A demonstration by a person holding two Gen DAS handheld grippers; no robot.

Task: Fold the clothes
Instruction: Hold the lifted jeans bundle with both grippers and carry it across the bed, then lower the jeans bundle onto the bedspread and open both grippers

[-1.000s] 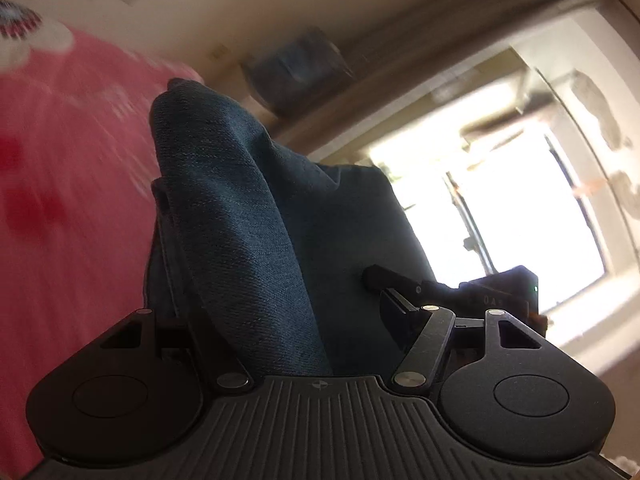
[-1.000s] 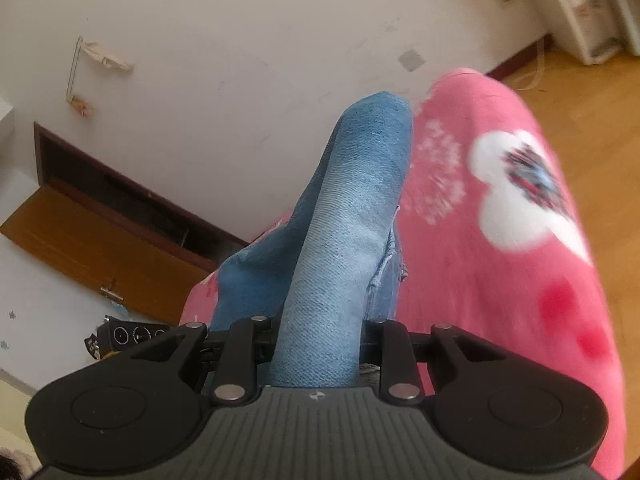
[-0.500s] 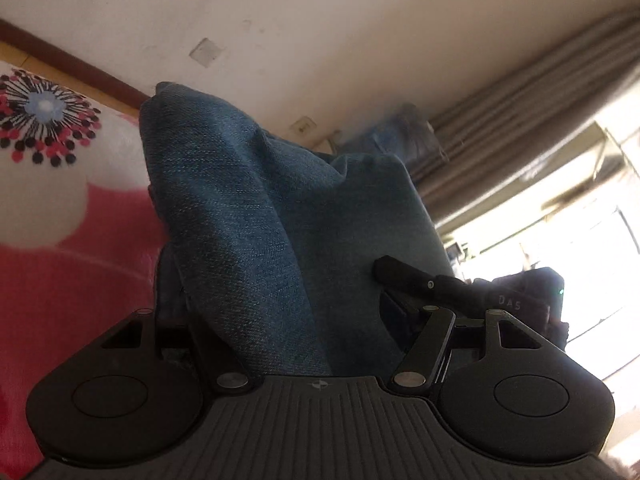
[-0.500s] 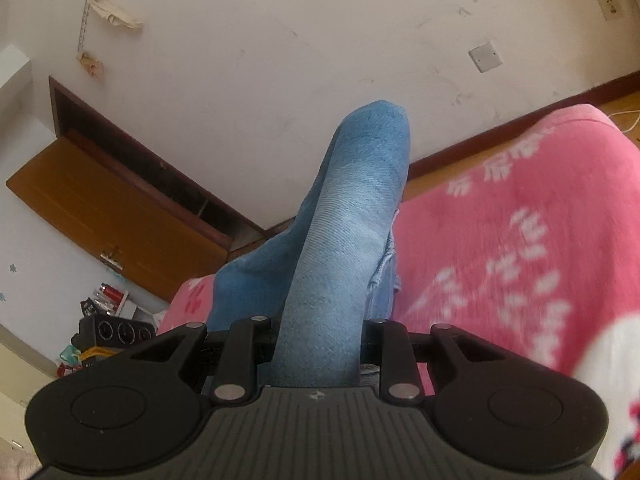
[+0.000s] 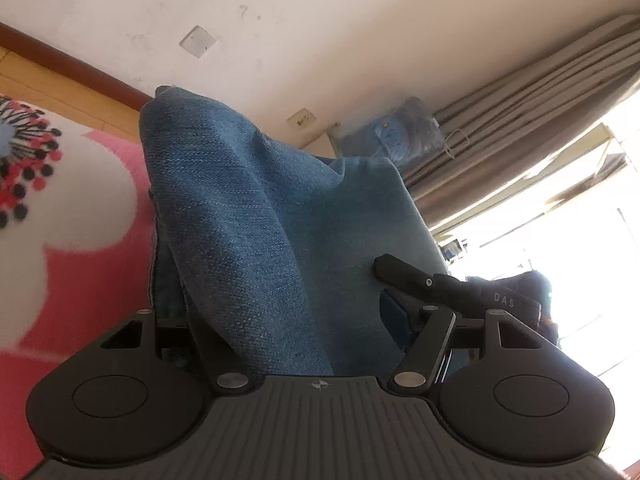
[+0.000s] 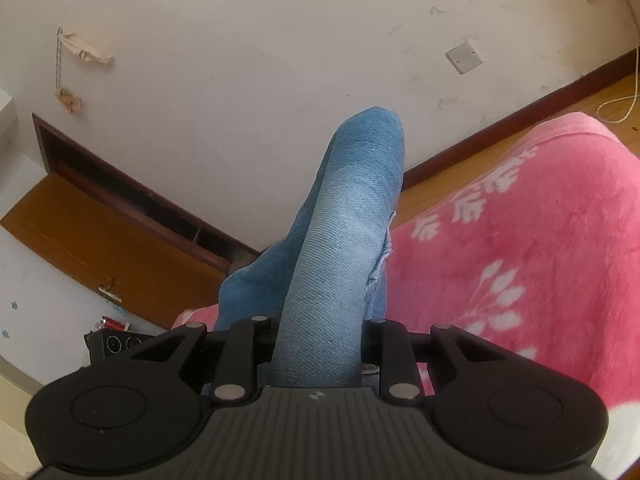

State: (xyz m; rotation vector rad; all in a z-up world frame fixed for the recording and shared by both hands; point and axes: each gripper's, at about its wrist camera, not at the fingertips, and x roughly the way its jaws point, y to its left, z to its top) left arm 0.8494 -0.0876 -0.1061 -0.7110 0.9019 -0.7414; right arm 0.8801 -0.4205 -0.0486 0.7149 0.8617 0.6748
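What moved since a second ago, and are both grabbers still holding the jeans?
Both swung upward: the pink flowered blanket slid down and aside, more wall shows. Left gripper and right gripper stay clamped on the blue denim jeans; nothing released.

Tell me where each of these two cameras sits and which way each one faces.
Left wrist: on the left gripper, tilted up over gripped jeans at wall, curtain and window; its linkage and the right gripper show.
Right wrist: on the right gripper, looking over the jeans at wall, wooden door and pink blanket; only its linkage shows.
Shared: jeans, blanket, wall.
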